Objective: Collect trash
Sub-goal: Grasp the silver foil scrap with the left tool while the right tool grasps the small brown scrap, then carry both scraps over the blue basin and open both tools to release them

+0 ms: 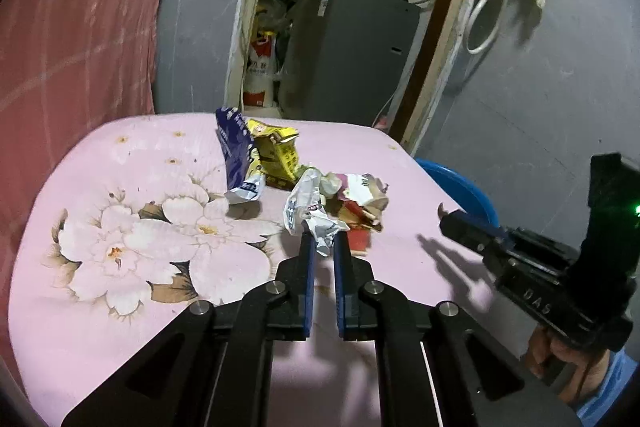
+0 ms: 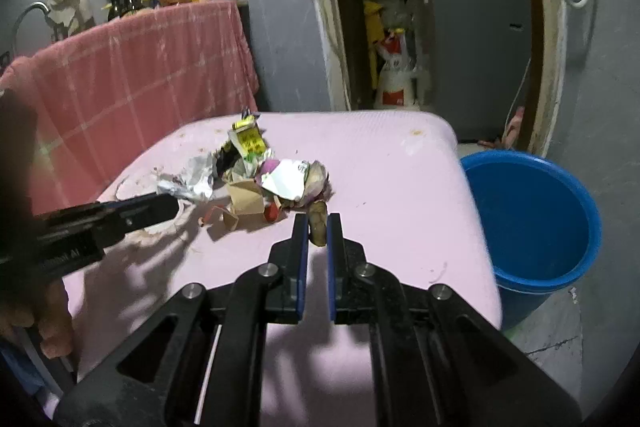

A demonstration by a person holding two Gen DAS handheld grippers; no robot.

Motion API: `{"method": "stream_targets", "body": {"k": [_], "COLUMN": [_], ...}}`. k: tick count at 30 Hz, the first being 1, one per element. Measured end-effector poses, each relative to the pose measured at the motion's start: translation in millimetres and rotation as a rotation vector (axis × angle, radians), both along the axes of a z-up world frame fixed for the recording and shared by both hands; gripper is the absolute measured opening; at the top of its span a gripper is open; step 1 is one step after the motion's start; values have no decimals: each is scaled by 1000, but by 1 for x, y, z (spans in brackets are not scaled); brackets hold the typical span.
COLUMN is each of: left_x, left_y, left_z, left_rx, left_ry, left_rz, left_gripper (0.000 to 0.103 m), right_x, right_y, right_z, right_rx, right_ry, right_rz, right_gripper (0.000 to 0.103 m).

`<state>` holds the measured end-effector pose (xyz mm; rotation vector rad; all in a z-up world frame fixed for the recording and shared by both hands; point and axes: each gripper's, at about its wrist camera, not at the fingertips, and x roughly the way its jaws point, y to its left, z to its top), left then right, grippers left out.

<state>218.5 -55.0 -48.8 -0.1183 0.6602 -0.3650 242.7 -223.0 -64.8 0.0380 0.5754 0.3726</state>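
Observation:
A heap of trash lies on the pink flowered table [image 1: 120, 327]: a blue wrapper [image 1: 236, 151], a yellow packet [image 1: 278, 155], torn red-and-tan paper [image 1: 362, 199] and a crumpled white wrapper [image 1: 316, 215]. My left gripper [image 1: 323, 243] is shut on the lower end of the white wrapper. In the right wrist view the heap [image 2: 280, 179] sits mid-table. My right gripper [image 2: 318, 227] is shut on a small brownish scrap [image 2: 318, 223] at the heap's near edge. The left gripper also shows in the right wrist view [image 2: 160, 207], and the right gripper shows in the left wrist view [image 1: 452, 223].
A blue bucket [image 2: 532, 219] stands on the floor just right of the table, also in the left wrist view [image 1: 464, 187]. A pink cloth [image 2: 140, 75] hangs behind the table at left. A doorway with a grey cabinet [image 1: 348, 55] is behind.

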Motion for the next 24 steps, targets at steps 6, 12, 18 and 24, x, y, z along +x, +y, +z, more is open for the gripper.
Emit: {"method": "stream_targets", "body": {"k": [6,12,18,24], "left_x": [-11,-7,1,13], "left_y": [-16,-34,-71,-116], "left_z": [15,34,58,78], "left_rx": [-20,-19,-38,-49], "left_ry": [-85,-172,-268,-364], "left_rz": [-26,-58,-109,-171], "left_gripper": [6,6,6,6], "right_x": [-19,-31,-39,-31], "right_y": [-11,-31,-59,-96], "right_z": [26,53,79,97], "right_rx": [9,26,18,15], "right_ry": [-133,-240,-359,-424], "right_rz": [-31,-76,-138,-209], "right_gripper": [8,8,8,8]}}
